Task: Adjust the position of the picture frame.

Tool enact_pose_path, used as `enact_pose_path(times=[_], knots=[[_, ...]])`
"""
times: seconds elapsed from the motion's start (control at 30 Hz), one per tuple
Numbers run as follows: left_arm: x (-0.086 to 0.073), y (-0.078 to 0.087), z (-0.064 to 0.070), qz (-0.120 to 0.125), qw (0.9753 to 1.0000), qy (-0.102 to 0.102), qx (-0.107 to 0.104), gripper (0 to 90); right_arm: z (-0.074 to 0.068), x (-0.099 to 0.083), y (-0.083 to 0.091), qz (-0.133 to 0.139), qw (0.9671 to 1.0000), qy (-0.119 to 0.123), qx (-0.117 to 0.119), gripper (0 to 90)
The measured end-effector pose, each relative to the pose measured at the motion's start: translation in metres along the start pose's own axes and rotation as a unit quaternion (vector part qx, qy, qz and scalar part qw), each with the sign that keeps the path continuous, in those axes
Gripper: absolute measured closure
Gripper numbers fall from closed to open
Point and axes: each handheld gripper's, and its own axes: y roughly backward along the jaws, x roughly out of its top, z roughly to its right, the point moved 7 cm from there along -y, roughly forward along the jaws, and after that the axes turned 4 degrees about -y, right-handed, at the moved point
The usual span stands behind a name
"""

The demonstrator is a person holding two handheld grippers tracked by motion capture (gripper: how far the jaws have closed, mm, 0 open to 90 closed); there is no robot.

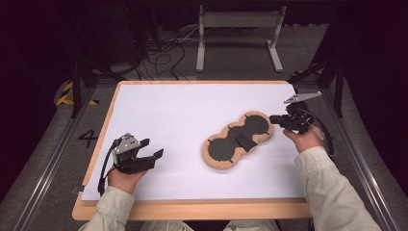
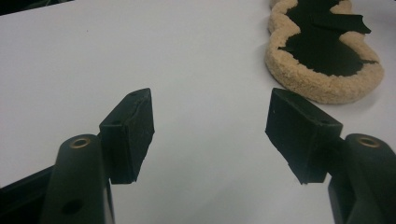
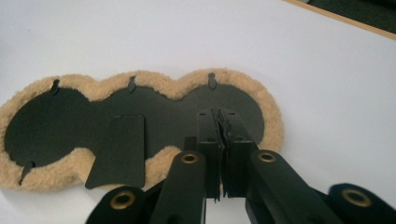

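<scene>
The white table top (image 1: 183,110) is lit evenly from above, while the floor beyond its far edge is left dark. Soft shadows are cast. The high view is grainy; in both gripper views the near jaws are blurred.

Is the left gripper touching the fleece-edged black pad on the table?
Apart. In the high view, bare white table lies between the left gripper and the pad; its jaws stand open.

High view looks down over the whole table (image 1: 144,96); both tool cameras sit low, sharing the fleece pad (image 3: 261,100).
</scene>
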Motion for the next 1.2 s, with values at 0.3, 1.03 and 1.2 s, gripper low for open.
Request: enact_pose_path(times=[0.3,1.03,1.2], knots=[[-0.002,0.002,-0.001,-0.003,1.0,-0.003,-0.001,33.1,0.013,0.012,-0.02,-0.028,0.9991,0.002,-0.031,90.0],[-0.02,0.017,-0.002,-0.001,0.9998,0.011,0.015,32.1,0.062,-0.004,-0.073,-0.072,0.9937,-0.039,-0.077,90.0],[-0.02,0.014,-0.001,-0.004,0.9999,0.008,0.011,32.1,0.069,-0.011,-0.078,-0.086,0.991,-0.044,-0.093,90.0]])
